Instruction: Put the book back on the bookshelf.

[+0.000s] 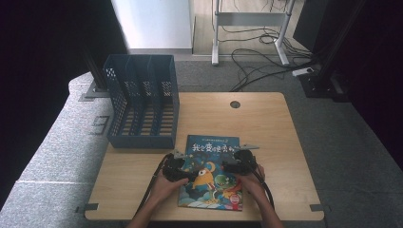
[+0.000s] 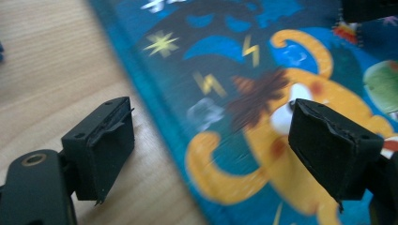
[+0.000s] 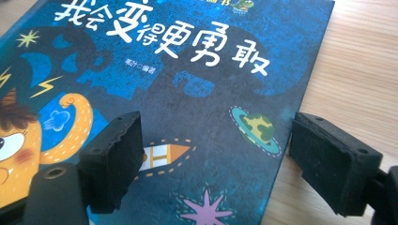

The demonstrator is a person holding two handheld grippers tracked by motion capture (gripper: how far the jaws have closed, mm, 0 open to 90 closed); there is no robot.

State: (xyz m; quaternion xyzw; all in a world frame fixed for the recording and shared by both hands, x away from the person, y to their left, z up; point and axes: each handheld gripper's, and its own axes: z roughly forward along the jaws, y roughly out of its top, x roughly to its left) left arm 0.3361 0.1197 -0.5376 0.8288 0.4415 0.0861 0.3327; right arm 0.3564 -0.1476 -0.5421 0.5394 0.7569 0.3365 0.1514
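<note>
A blue picture book (image 1: pixel 212 171) with an orange cartoon creature on its cover lies flat near the table's front edge. My left gripper (image 1: pixel 184 172) is open over the book's left edge (image 2: pixel 155 89): one jaw hangs over bare wood, the other over the cover. My right gripper (image 1: pixel 229 167) is open over the book's right edge (image 3: pixel 281 159), one jaw above the cover (image 3: pixel 187 93) and one above the wood. Neither gripper holds anything.
A dark blue slotted file rack (image 1: pixel 142 99) stands at the table's back left. The wooden table (image 1: pixel 266 128) has a round cable hole (image 1: pixel 235 104) at the back. Cables lie on the floor beyond it.
</note>
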